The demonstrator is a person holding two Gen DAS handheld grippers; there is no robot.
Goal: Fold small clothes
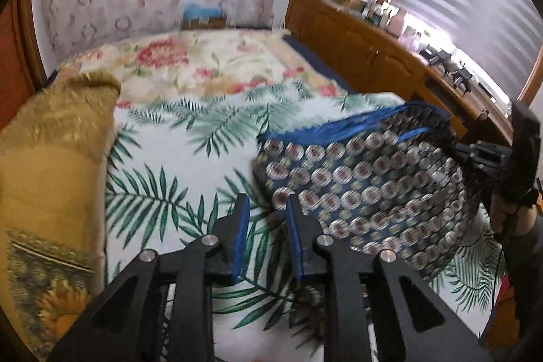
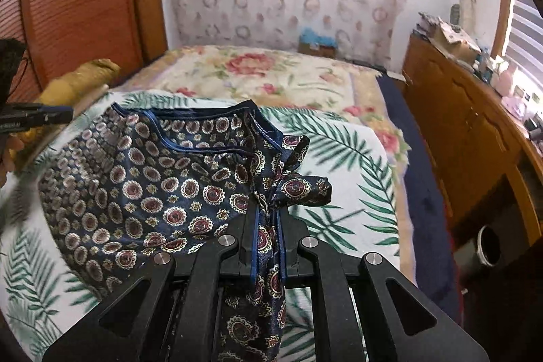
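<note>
- Right tool: jaws narrow, clamped on a bunched corner of the one garment, a dark blue piece with round medallion print and blue piping.
- Left tool: jaws a little apart, nothing between the blue pads; garment edge lies just beside its right finger.
- Both tools tilt downward toward the bed.
- Garment count: one, draped from the right tool onto the palm-leaf sheet, partly lifted.
- One mustard cushion at the left edge of the bed; one floral blanket beyond.
- A hand shows behind the right tool in the left view.
- One wooden cabinet beside the bed, its top cluttered.
</note>
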